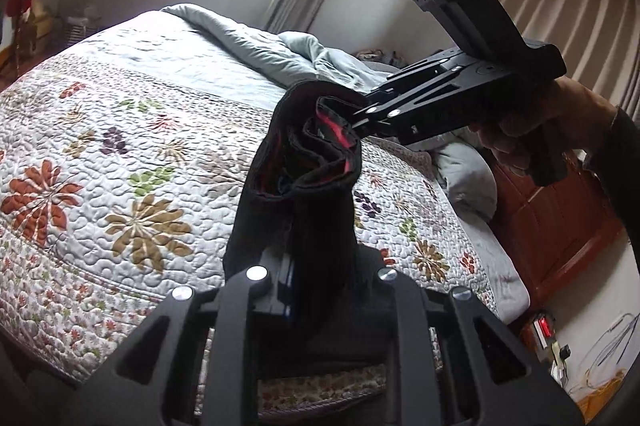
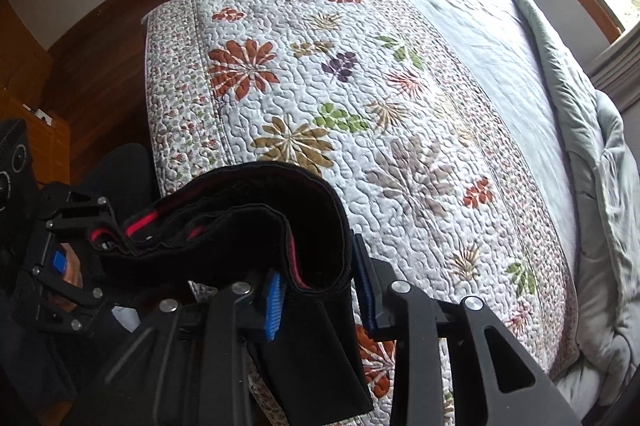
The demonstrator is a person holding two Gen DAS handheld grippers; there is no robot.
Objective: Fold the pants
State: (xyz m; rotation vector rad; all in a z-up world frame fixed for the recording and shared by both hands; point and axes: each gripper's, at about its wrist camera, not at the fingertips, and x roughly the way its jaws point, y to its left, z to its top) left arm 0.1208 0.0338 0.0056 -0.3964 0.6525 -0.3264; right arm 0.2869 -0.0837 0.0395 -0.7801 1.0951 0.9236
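Black pants (image 1: 296, 161) up in the air over the foot of the bed (image 2: 420, 97), waistband bunched between both tools: left hand-held gripper (image 1: 320, 278) clamped on one end, right hand-held gripper (image 2: 316, 290) pinching the other, blue pads (image 2: 272, 306) tight against the cloth. Pretty slack and doubled up in the middle, red lining showing. Probably gonna land crooked on the floral quilt (image 2: 304, 73) if lowered like this, or slip out of a thin pinch when pulled taut.
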